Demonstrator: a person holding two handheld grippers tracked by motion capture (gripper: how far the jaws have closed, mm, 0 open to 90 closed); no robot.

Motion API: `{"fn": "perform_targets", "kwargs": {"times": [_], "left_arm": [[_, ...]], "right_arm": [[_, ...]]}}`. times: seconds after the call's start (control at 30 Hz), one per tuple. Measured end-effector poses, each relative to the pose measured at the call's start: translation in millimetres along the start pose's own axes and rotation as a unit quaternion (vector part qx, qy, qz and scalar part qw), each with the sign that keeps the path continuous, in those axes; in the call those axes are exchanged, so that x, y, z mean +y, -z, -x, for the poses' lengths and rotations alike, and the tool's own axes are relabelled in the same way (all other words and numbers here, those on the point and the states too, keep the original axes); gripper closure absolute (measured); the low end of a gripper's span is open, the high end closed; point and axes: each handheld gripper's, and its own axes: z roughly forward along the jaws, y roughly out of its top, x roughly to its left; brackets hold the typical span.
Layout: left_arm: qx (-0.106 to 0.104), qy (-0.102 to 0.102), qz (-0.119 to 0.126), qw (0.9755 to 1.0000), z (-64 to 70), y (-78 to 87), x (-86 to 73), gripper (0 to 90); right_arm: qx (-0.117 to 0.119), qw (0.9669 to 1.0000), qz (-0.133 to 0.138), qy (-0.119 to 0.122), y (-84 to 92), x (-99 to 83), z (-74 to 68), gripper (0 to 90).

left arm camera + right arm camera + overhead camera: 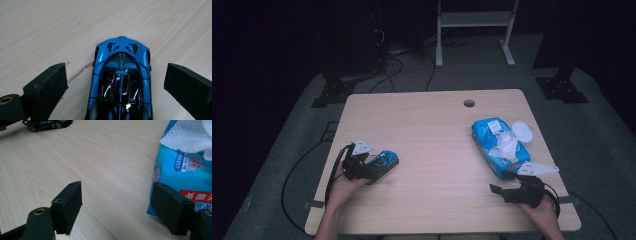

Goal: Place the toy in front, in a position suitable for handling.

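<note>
A blue and black toy car (pixel 383 161) lies on the left part of the wooden table (pixel 432 130). My left gripper (pixel 376 168) is open around its rear; in the left gripper view the car (pixel 122 82) sits between the two spread pads (pixel 47 83) without touching either. At the right lies a blue pack of wet wipes (pixel 498 146) with a white wipe (pixel 507 142) pulled out of its top. My right gripper (pixel 502 183) stands open and empty at the pack's near end. In the right gripper view, one pad (pixel 172 207) is right against the pack (pixel 180 170).
A white round lid (pixel 523 131) lies beside the pack at the table's right edge. The tabletop has a cable hole (pixel 469 103) near the back. Behind the table stand a white frame (pixel 474 20) and dark stands, with cables on the floor.
</note>
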Motion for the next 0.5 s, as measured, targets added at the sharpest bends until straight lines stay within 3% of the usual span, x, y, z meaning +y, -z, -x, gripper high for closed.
{"fn": "perform_targets", "kwargs": {"times": [0.5], "left_arm": [[-0.013, -0.008, -0.058, 0.9982, 1.0, -15.8, -3.7, 5.3]], "right_arm": [[0.003, 1.0, 0.002, 0.003, 1.3, 0.2, 0.7, 24.2]]}}
